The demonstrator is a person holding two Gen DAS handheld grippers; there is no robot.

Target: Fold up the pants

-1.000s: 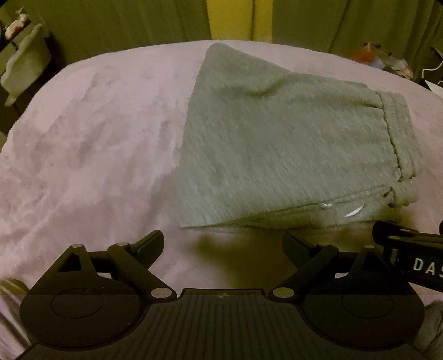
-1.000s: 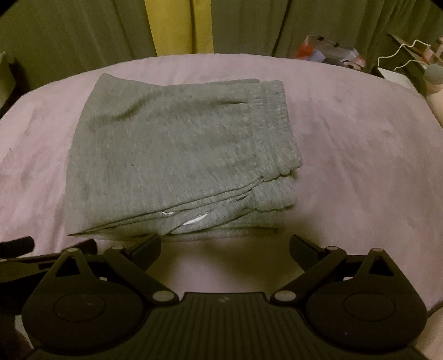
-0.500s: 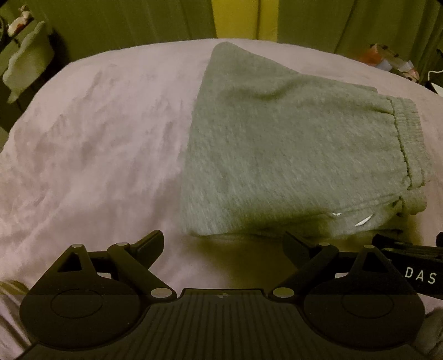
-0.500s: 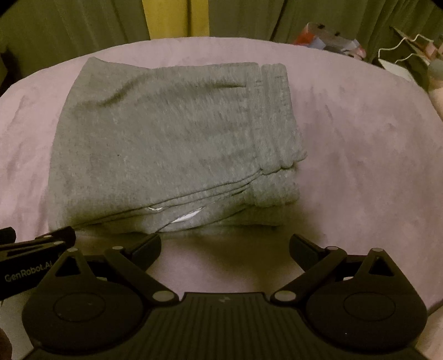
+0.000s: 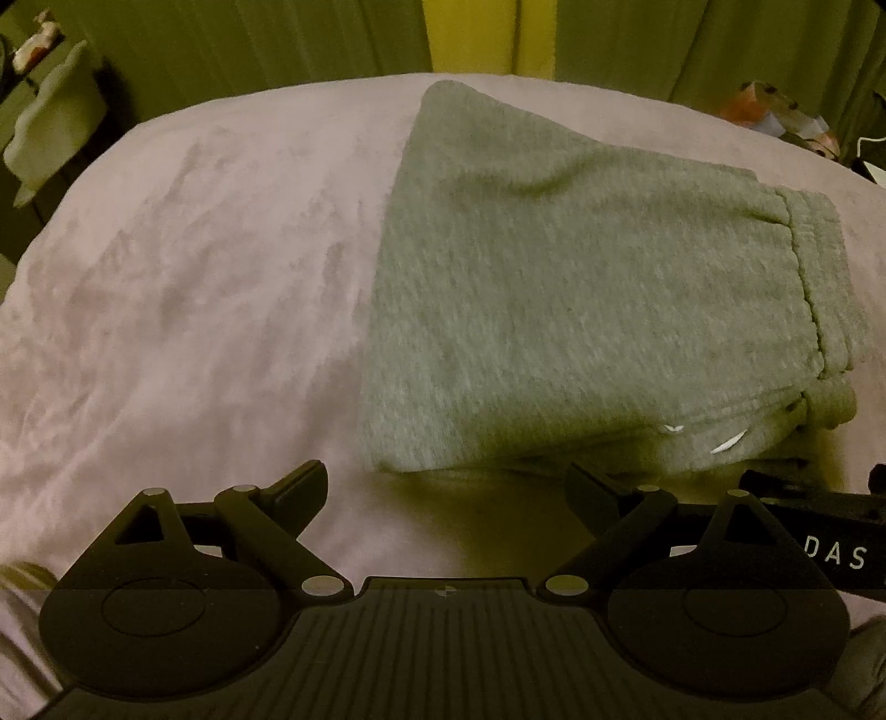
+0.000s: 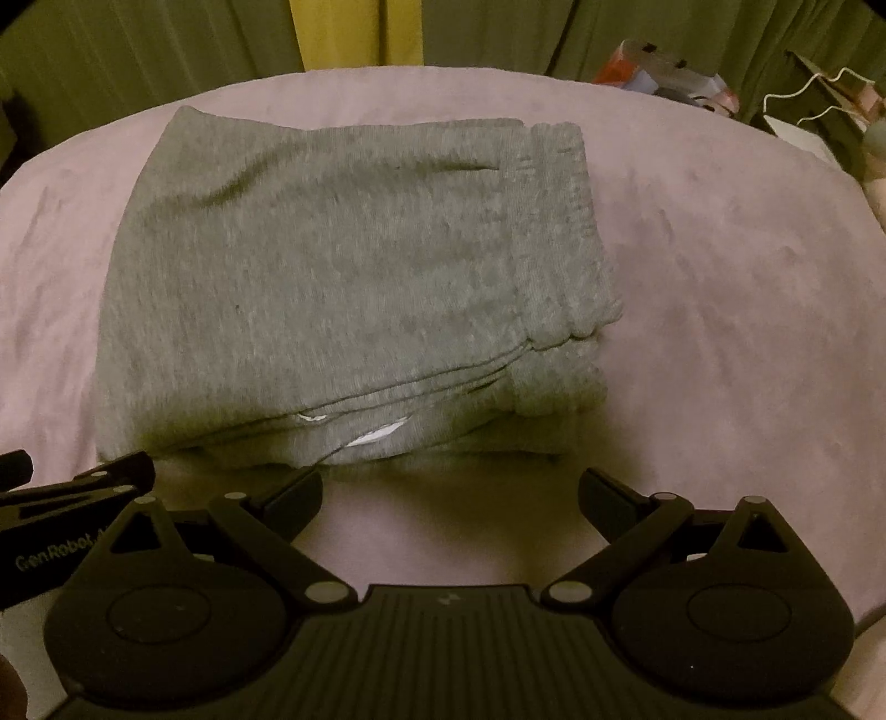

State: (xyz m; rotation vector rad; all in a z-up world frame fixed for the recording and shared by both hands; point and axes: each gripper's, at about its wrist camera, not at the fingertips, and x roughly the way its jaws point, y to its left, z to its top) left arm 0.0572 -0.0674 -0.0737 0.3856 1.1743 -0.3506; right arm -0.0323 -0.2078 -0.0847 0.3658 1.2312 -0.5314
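Left wrist view shows the grey pants [image 5: 581, 310] folded into a compact stack on the pink bed cover [image 5: 183, 310], ahead and to the right of the left gripper [image 5: 446, 493], whose jaws are spread wide and hold nothing, with the right gripper's body just beside it at the right edge. Right wrist view has the same stack lying just ahead of the right gripper [image 6: 451, 495], elastic waistband [image 6: 565, 232] on its right side and layered edges facing the camera; those jaws are also spread apart and empty, clear of the cloth, with green curtains [image 6: 166, 50] behind the bed.
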